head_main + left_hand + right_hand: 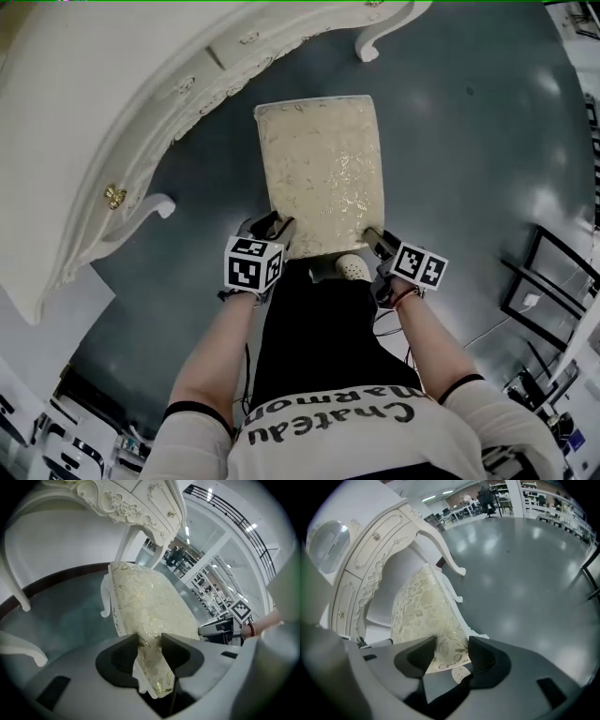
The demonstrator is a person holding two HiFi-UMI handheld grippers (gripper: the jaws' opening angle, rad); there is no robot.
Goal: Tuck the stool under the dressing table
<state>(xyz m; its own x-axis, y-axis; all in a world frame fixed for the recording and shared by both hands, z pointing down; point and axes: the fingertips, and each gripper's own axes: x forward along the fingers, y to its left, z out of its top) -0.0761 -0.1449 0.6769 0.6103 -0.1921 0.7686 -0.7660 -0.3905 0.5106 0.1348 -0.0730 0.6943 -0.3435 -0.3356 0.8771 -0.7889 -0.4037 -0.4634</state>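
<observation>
Right now the stool [323,173] is standing on the dark floor [469,141], just in front of the white table [112,112]. Its far end is sitting close to the carved front edge, between the two curled table legs [375,42], and most of the seat is lying out in the open. The seat is a rectangular cushion in cream fabric, and a pale gold leaf pattern is glinting across it. In the left gripper view the stool [150,606] is showing a white frame and a curved white leg [104,599] below the cushion, with the table [136,503] arching above it. In the right gripper view the cushion [422,611] is looking thick and rounded, beside the table [370,559] and its drawers.

The left gripper [277,225] is sitting at the near left corner, and its own view is showing that gripper [150,639] pinching the corner fabric, with the jaws fairly narrow. The right gripper [375,239] is sitting at the near right corner; in its view the gripper [452,644] is clamping the cushion's edge with the jaws wider. A white shoe [354,269] is peeking out just behind the near edge. A gold knob [115,196] is showing on the table's side.
</observation>
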